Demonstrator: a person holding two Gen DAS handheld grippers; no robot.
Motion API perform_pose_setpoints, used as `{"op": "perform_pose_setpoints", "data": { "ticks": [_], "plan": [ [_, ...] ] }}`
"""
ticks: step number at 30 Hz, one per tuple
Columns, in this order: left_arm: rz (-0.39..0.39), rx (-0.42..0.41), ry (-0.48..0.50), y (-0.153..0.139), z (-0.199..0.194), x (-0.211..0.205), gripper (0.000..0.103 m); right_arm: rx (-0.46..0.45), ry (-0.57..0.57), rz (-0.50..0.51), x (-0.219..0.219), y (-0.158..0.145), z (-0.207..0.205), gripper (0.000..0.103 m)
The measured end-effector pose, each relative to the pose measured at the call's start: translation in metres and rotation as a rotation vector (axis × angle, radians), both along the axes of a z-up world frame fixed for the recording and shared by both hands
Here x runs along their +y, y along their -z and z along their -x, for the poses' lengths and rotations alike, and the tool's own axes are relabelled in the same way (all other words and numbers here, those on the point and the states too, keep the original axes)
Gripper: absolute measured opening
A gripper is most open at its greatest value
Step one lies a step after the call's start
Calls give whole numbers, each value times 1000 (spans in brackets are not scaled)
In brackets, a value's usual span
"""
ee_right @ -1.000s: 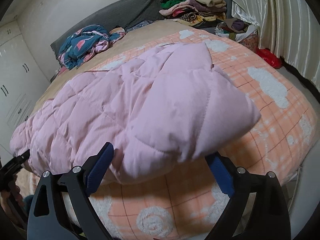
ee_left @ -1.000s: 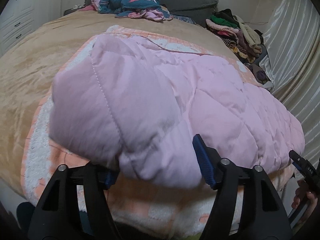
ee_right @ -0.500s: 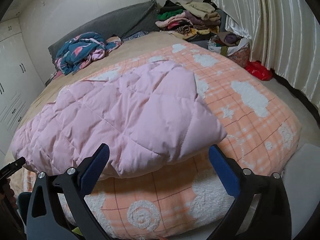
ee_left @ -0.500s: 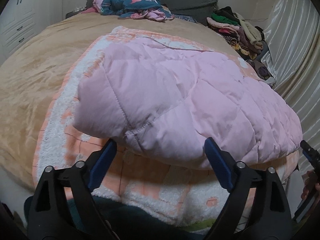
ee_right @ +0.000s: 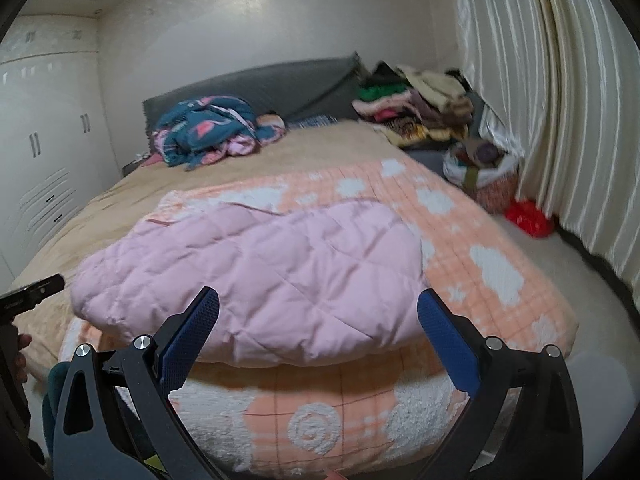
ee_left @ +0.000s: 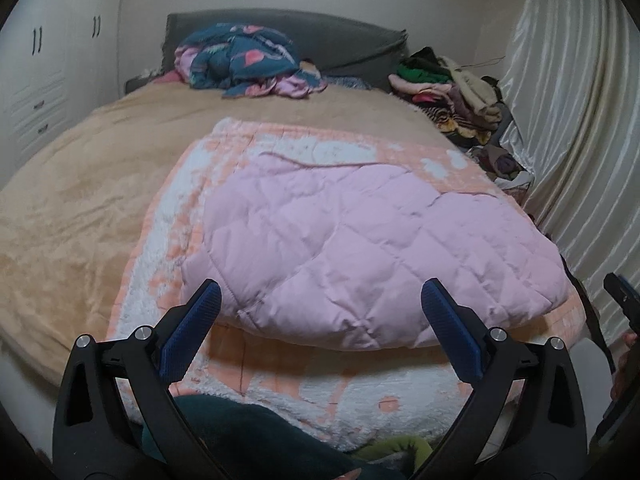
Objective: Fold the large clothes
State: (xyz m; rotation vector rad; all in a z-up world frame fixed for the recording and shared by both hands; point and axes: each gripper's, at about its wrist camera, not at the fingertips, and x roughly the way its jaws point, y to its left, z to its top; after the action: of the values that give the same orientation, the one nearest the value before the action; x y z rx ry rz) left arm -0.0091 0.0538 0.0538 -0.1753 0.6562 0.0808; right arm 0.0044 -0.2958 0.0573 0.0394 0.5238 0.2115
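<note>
Well, no readable writing anywhere. The pink quilted garment [ee_left: 360,248] lies folded on the orange-and-white blanket [ee_right: 480,264] at the foot of the bed [ee_left: 80,200]. Left gripper [ee_left: 320,324] and right gripper [ee_right: 318,324] both hover just short of it, jaws wide apart, holding nothing. By the curtain [ee_right: 560,120], a bag [ee_right: 486,176] holds bunched clothes.

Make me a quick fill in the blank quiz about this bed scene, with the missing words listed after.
1. The quilted garment lying on the bed is ____ in colour.
2. It rests on a blanket patterned in white and ____.
3. The left gripper and right gripper both have their jaws ____.
4. The crumpled blue bedding sits against the ____ headboard.

Missing words: pink; orange; open; grey
</note>
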Motion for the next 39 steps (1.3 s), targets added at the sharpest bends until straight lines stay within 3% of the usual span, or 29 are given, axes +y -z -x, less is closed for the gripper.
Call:
{"op": "perform_pose_setpoints", "data": {
  "ticks": [6, 15, 20, 39],
  "plan": [
    [-15, -25, 47, -8, 18, -20, 94, -61, -18, 27, 23, -14, 29, 99],
    [-23, -14, 91, 3, 33, -45, 94, -33, -41, -5, 39, 4, 55, 99],
    [-19, 3, 109, 12, 35, -57, 94, -6, -58, 40, 48, 16, 57, 99],
    [-41, 14, 96, 16, 35, -58, 94, 6, -58, 12, 44, 20, 54, 99]
  ]
}}
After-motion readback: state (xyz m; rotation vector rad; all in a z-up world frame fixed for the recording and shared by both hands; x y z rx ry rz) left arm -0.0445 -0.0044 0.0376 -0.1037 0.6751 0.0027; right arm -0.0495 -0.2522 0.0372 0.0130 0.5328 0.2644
